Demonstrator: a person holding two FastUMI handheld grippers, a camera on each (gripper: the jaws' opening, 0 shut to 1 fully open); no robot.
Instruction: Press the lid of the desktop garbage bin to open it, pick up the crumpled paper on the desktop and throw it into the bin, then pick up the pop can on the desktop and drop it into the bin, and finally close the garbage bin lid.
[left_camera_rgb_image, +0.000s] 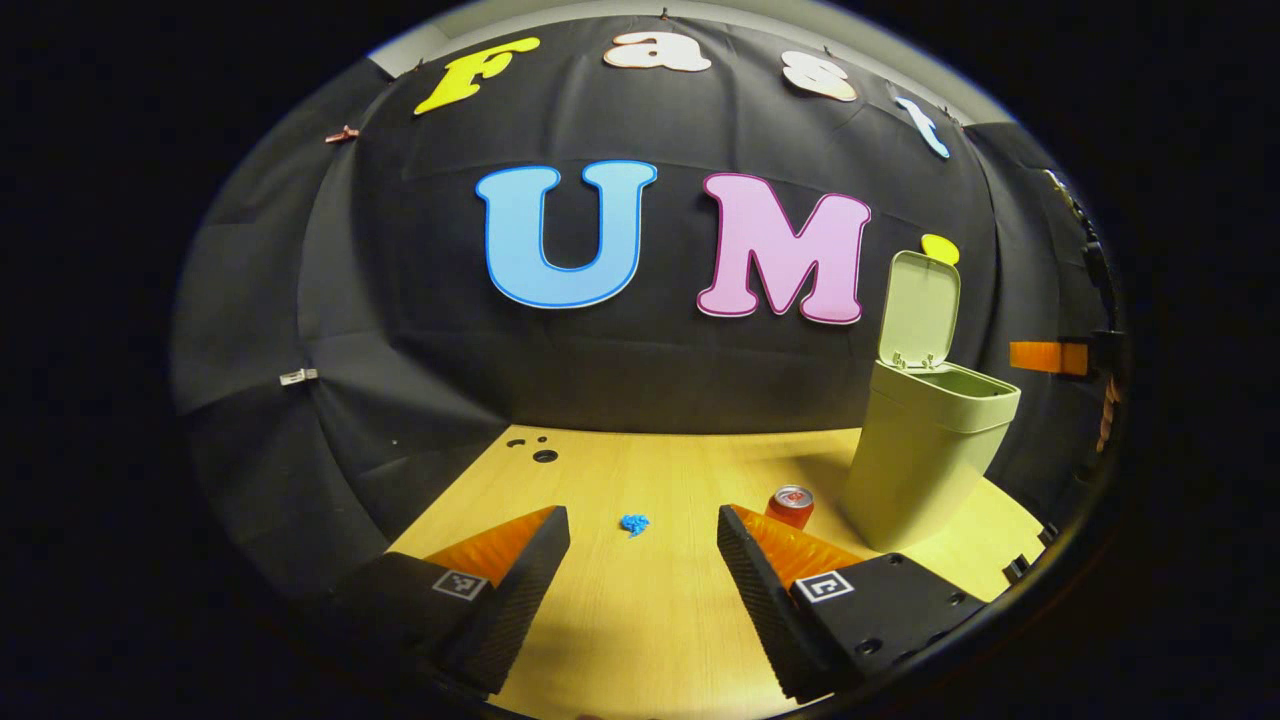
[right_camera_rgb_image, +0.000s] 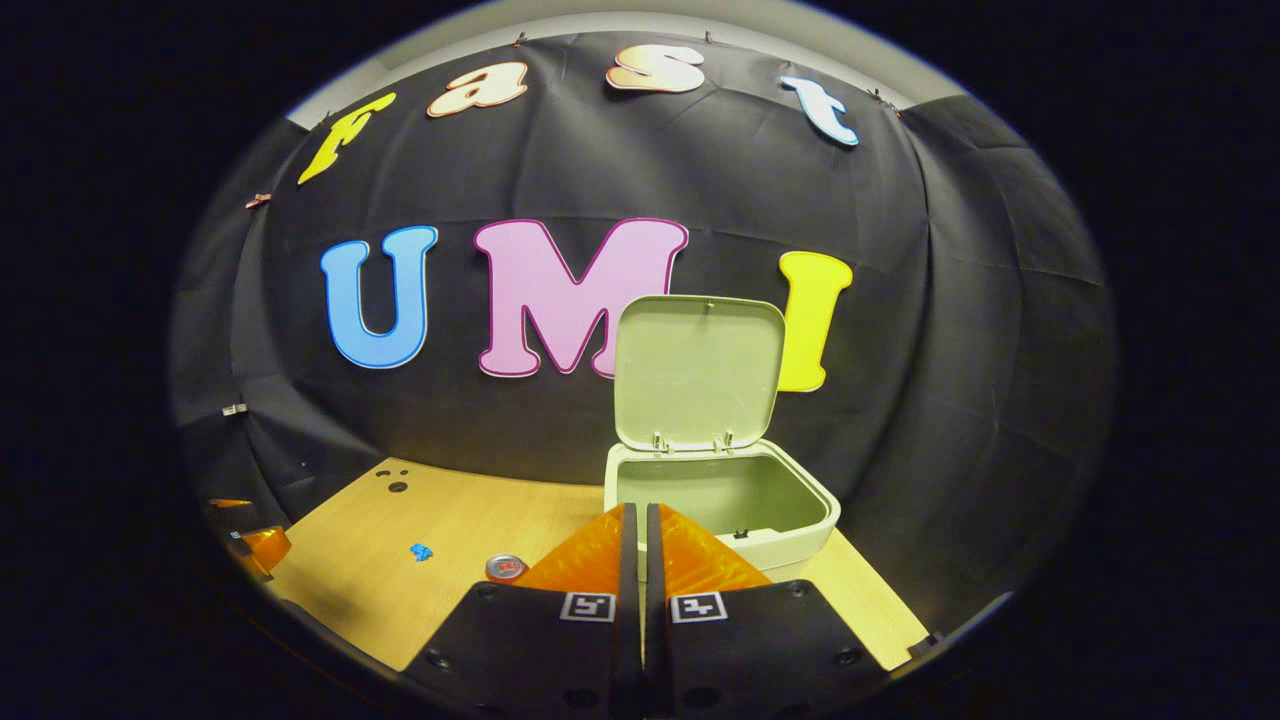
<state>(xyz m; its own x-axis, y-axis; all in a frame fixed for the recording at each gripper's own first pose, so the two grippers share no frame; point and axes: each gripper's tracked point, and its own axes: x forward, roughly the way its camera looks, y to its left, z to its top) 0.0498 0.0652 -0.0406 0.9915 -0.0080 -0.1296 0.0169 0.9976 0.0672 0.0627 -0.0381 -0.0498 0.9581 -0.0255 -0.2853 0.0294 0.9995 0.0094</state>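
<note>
We have one table (left_camera_rgb_image: 650, 620), wood top, carrying everything. One bin (left_camera_rgb_image: 925, 455) stands at its right rear, lid (left_camera_rgb_image: 920, 310) already swung up on the back hinge, mouth clear. One pop can (left_camera_rgb_image: 791, 505) upright, just left of the bin's base. One crumpled paper (left_camera_rgb_image: 634, 523), a small blue wad, lies alone left of the can, well apart from the bin.

Left tool (left_camera_rgb_image: 643, 545): fingers spread wide, holding nothing. In the left gripper view the paper sits straight ahead, nearly centred in the gap, a bit farther out on the table. The wad has no clear long axis, so approach angle looks uncritical.

Right tool (right_camera_rgb_image: 641, 520): fingers pressed together, nothing between them, hanging just in front of the bin's open mouth. From there the paper lies far off to the left.

Our read: lid step done, paper pick is next, and the left tool is nearer and already lined up. A straight advance and descent should do it.
</note>
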